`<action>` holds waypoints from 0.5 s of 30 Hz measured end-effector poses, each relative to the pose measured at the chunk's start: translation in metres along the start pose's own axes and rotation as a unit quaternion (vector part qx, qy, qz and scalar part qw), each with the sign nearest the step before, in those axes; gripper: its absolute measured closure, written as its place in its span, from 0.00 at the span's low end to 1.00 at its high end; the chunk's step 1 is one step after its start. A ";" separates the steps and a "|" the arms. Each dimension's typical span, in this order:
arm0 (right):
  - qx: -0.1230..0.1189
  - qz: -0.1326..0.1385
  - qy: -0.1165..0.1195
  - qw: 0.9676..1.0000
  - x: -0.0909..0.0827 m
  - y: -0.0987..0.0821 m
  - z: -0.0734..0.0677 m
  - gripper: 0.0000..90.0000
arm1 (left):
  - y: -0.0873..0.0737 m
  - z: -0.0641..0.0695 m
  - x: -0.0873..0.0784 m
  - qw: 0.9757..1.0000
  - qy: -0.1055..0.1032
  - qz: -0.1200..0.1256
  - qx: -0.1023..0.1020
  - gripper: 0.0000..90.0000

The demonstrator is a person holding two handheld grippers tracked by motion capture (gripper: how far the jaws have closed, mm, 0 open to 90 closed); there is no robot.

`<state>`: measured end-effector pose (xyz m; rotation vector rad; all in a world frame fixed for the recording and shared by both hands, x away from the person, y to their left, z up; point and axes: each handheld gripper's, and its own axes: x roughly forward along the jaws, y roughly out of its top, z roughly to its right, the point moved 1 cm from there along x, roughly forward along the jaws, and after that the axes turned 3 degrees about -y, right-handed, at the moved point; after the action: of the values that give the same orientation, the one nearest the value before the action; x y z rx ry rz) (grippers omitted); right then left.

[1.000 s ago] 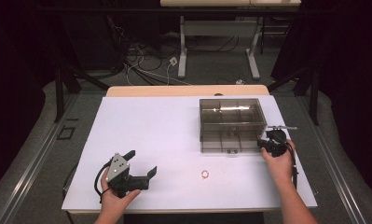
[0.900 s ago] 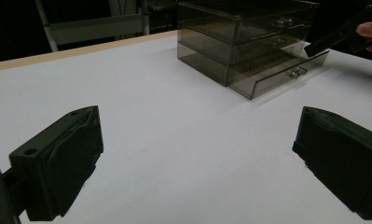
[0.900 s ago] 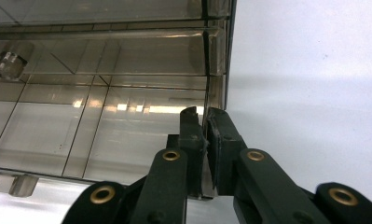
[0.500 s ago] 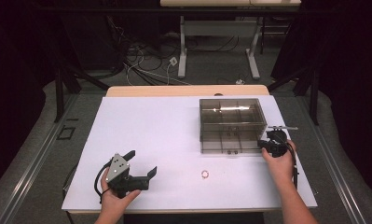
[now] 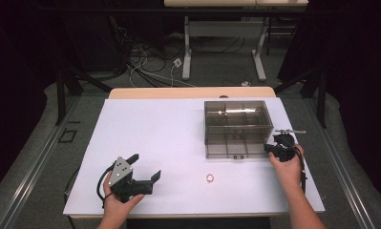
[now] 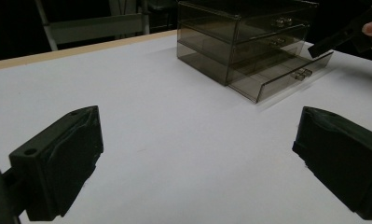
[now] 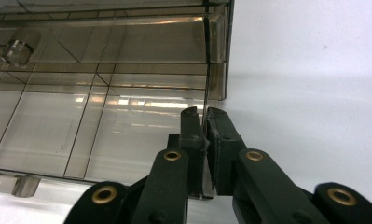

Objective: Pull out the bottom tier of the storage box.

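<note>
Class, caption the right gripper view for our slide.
Hand-held gripper shut on the side wall of the open bottom drawer.

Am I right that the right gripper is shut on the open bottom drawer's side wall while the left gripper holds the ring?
Not quite. The right gripper is shut on the bottom drawer's side wall, but the left gripper holds nothing: the left gripper view shows its jaws wide apart, and the high view shows the ring lying on the table.

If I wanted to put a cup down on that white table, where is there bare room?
The widest bare patch is the left and middle of the table, between the far wooden edge and the left hand-held gripper. It is crowded at the right, where the right hand-held gripper pinches the side wall of the open bottom drawer of the clear drawer box. A small ring lies near the front.
</note>
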<state>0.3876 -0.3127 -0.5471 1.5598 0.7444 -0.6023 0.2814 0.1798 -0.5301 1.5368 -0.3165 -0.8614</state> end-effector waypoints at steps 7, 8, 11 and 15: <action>0.000 -0.002 0.000 1.000 -0.002 -0.002 0.000 0.96 | 0.000 0.000 0.000 1.000 0.000 0.001 0.000 0.02; -0.002 -0.002 0.000 1.000 -0.003 -0.002 0.000 0.96 | 0.000 0.000 0.000 1.000 0.000 0.000 -0.001 0.02; -0.002 -0.004 -0.002 1.000 -0.004 -0.003 0.000 0.96 | 0.000 0.000 0.000 1.000 0.000 0.000 -0.001 0.02; -0.006 -0.006 0.004 1.000 -0.006 -0.004 0.000 0.96 | 0.000 0.000 0.000 1.000 0.001 0.000 -0.001 0.02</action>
<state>0.3809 -0.3134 -0.5452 1.5489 0.7630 -0.6004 0.2816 0.1796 -0.5301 1.5354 -0.3151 -0.8594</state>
